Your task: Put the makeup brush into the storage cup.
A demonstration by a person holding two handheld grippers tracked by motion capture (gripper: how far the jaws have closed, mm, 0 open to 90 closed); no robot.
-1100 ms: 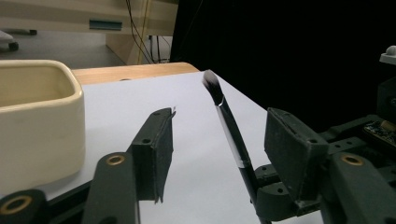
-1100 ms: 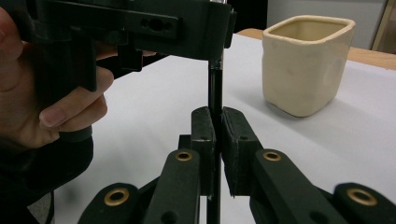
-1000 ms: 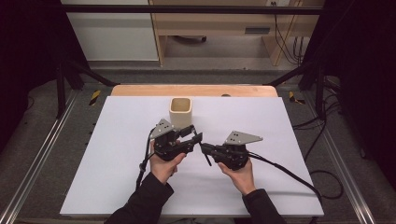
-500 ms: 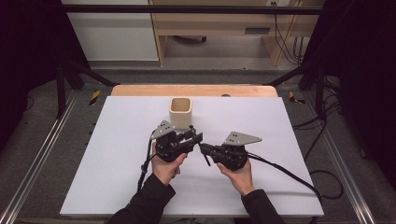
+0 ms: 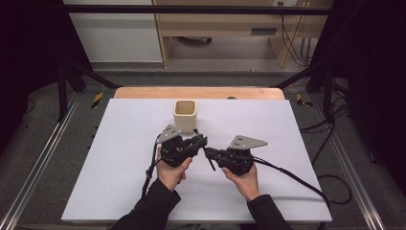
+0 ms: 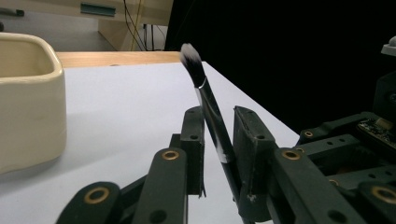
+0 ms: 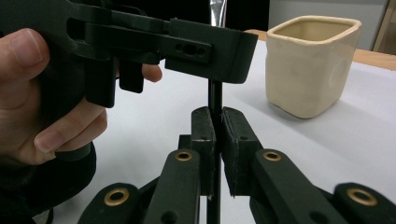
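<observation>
My right gripper [image 7: 214, 140] is clamped tight on the black handle of the brush [image 6: 208, 108], low on the stem, so the brush stands nearly upright over the white table [image 5: 119, 158] with its pale bristle tip up. My left gripper [image 6: 218, 140] has its jaws apart on either side of the handle higher up, the stem leaning against one pad and clear of the other. The cream cup [image 5: 185, 115] sits just beyond both grippers, near but not touching. The risk I see is the handover: if I release the right before the left has closed, the brush tips and drops onto the table. Closing the left off-centre could lever the thin handle sideways, twist it in the right's grip, or flick the bristles toward the cup.
</observation>
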